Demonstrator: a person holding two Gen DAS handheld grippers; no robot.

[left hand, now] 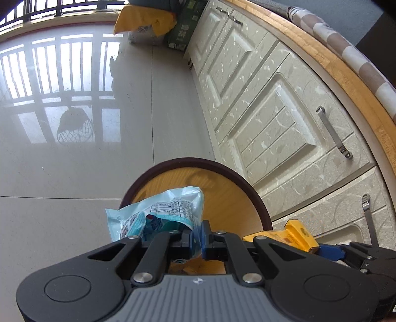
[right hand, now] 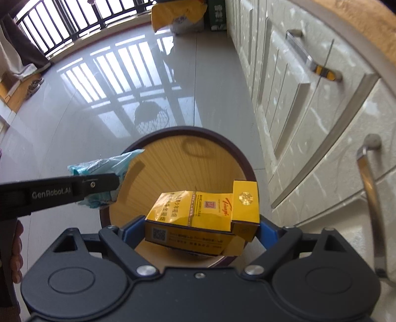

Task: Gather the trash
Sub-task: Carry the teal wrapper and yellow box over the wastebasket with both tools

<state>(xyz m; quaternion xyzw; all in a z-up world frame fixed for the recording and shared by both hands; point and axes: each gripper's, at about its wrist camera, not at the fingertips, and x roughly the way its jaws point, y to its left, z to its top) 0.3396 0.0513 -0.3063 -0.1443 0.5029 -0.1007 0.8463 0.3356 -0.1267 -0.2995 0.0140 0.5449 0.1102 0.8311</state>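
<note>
My left gripper (left hand: 198, 241) is shut on a light blue plastic wrapper (left hand: 158, 213) and holds it over the near left rim of a round wood-grain trash bin (left hand: 222, 198) with a dark brown rim. My right gripper (right hand: 200, 232) is shut on a crumpled yellow cigarette pack (right hand: 198, 215) and holds it above the bin's opening (right hand: 180, 161). In the right wrist view the left gripper (right hand: 99, 185) reaches in from the left with the wrapper (right hand: 104, 166). In the left wrist view the yellow pack (left hand: 294, 235) shows at the right.
Cream cabinet doors and drawers (left hand: 272, 123) with metal handles (right hand: 371, 198) run along the right under a wooden counter edge (left hand: 321, 54). A glossy tiled floor (right hand: 99, 99) lies left. A yellow bag (right hand: 178, 12) and a green box (left hand: 185, 27) stand far off by a railing.
</note>
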